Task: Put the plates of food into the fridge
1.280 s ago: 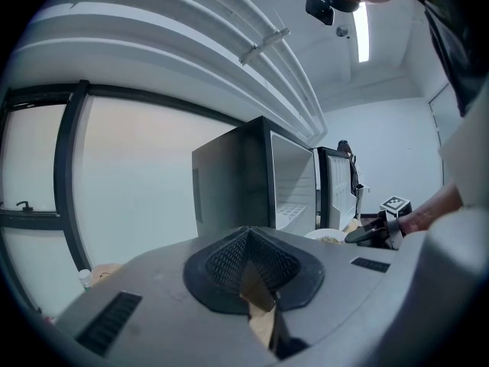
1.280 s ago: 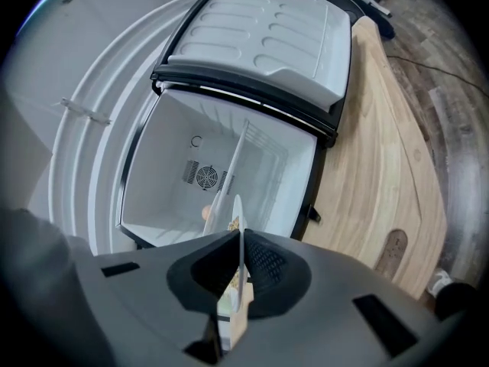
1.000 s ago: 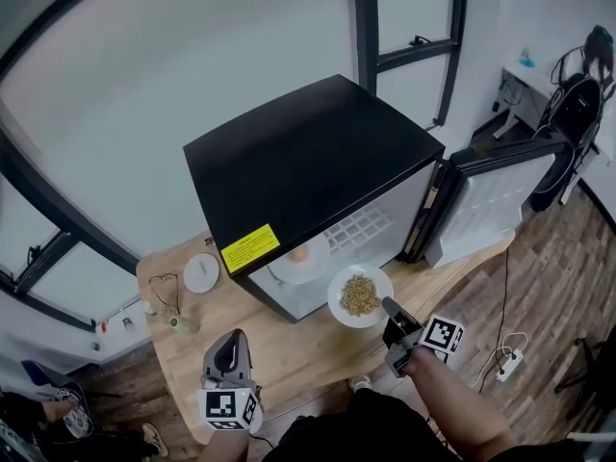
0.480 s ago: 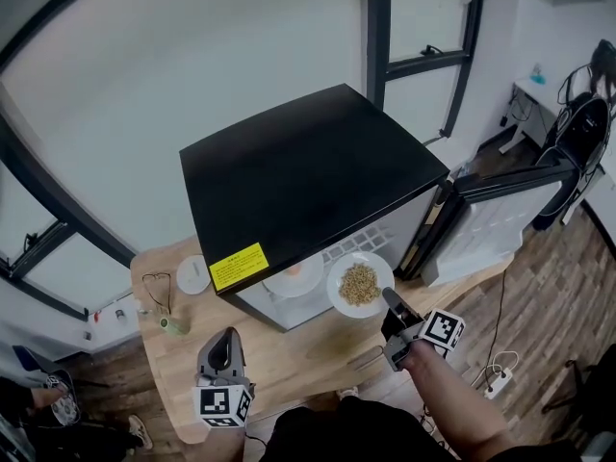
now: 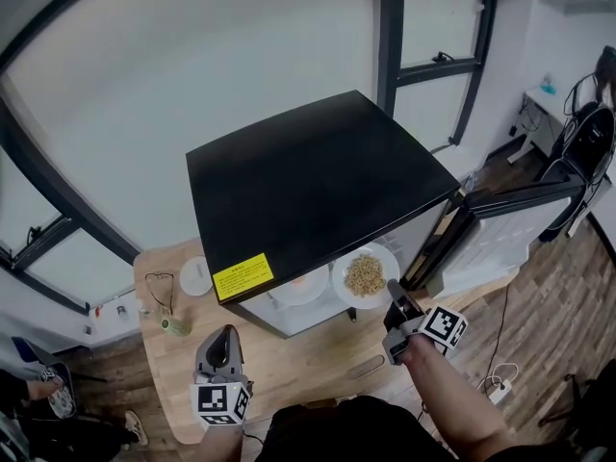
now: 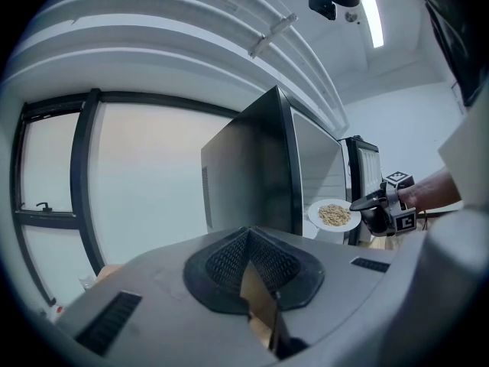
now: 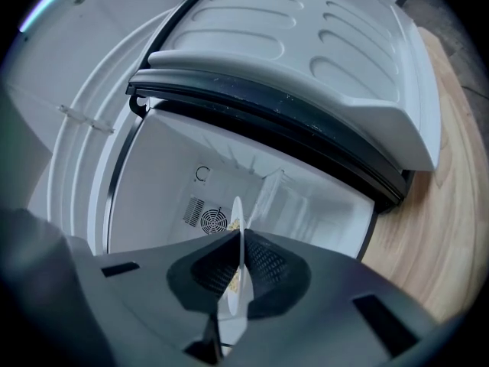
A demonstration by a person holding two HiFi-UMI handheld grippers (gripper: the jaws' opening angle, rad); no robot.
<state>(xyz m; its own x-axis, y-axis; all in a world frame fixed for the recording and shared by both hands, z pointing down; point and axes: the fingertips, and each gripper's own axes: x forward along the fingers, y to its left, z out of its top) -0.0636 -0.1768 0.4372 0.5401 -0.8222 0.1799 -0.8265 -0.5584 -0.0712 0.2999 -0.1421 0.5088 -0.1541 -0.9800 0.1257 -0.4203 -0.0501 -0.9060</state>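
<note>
Gripping a plate (image 5: pixel 364 275) of grains by its near rim with the right hand-held gripper (image 5: pixel 391 289), jaws clamped on the edge; plate just ahead of the jaws, at the mouth of the open fridge (image 5: pixel 318 176). Left hand-held gripper (image 5: pixel 225 337) closed and empty, over the bench (image 5: pixel 289 354).

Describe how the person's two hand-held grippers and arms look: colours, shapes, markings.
Both are wedges tapering to two jaws lined with dark mesh-textured pads. The left gripper has a light grey body. The right gripper looks darker in the head view. Each carries a white cube printed with black square markers. No cables show. The right forearm is unsleeved, and the person wears dark clothing.
</note>
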